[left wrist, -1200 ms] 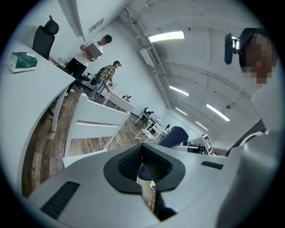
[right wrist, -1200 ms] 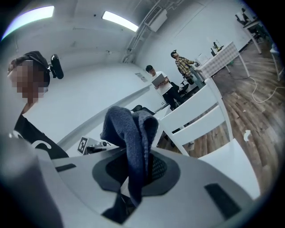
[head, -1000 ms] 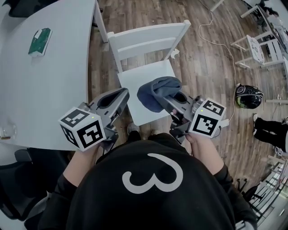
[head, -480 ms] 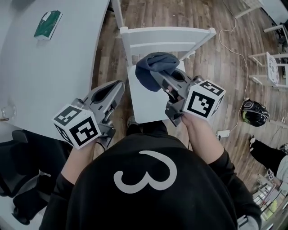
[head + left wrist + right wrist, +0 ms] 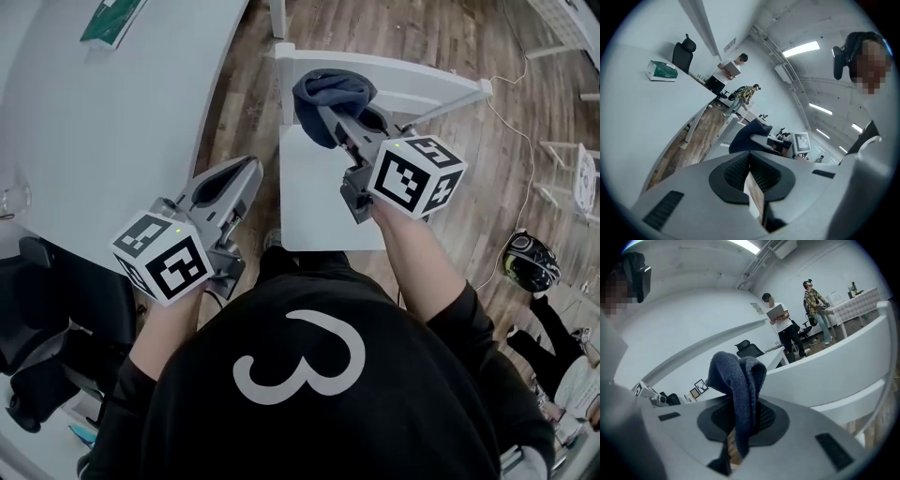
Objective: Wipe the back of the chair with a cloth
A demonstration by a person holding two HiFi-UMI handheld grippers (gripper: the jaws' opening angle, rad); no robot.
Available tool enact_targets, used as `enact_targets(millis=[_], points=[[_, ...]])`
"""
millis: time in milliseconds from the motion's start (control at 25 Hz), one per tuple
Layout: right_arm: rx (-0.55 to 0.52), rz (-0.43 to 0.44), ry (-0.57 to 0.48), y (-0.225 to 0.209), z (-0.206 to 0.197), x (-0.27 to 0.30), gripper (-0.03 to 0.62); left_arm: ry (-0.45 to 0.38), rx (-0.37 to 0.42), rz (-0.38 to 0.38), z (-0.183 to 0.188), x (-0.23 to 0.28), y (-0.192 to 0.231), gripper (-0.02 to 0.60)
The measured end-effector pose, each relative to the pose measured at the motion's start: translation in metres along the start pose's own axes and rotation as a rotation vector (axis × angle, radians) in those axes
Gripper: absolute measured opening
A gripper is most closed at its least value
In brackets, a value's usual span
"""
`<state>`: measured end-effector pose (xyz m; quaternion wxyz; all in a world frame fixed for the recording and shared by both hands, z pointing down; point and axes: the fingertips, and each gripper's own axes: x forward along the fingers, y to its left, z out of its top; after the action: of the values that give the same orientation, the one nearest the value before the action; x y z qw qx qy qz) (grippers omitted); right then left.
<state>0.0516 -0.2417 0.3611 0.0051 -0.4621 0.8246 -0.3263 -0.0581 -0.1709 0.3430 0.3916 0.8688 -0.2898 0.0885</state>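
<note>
Jaws clamping cloth (image 5: 333, 89), right gripper (image 5: 328, 117) extends toward chair back (image 5: 422, 75).

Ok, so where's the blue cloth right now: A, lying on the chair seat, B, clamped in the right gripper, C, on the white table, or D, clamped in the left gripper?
B: the right gripper view shows the blue cloth pinched between the jaws of the right gripper, while the left gripper has nothing between its jaws.
</note>
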Motion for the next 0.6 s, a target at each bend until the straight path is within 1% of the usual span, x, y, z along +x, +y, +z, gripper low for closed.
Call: enact_targets(millis=[240, 400, 600], points=[[-0.035, -0.021, 0.0, -0.018, -0.005, 0.026, 0.051, -0.023, -0.032, 0.066, 0.0, -0.008, 0.009, 0.014], [-0.058, -0.051, -0.004, -0.027, -0.009, 0.036, 0.051, -0.037, -0.078, 0.105, -0.009, -0.008, 0.017, 0.014], [-0.084, -0.08, -0.025, -0.033, -0.008, 0.044, 0.051, -0.054, -0.099, 0.132, -0.015, -0.004, 0.014, 0.014]])
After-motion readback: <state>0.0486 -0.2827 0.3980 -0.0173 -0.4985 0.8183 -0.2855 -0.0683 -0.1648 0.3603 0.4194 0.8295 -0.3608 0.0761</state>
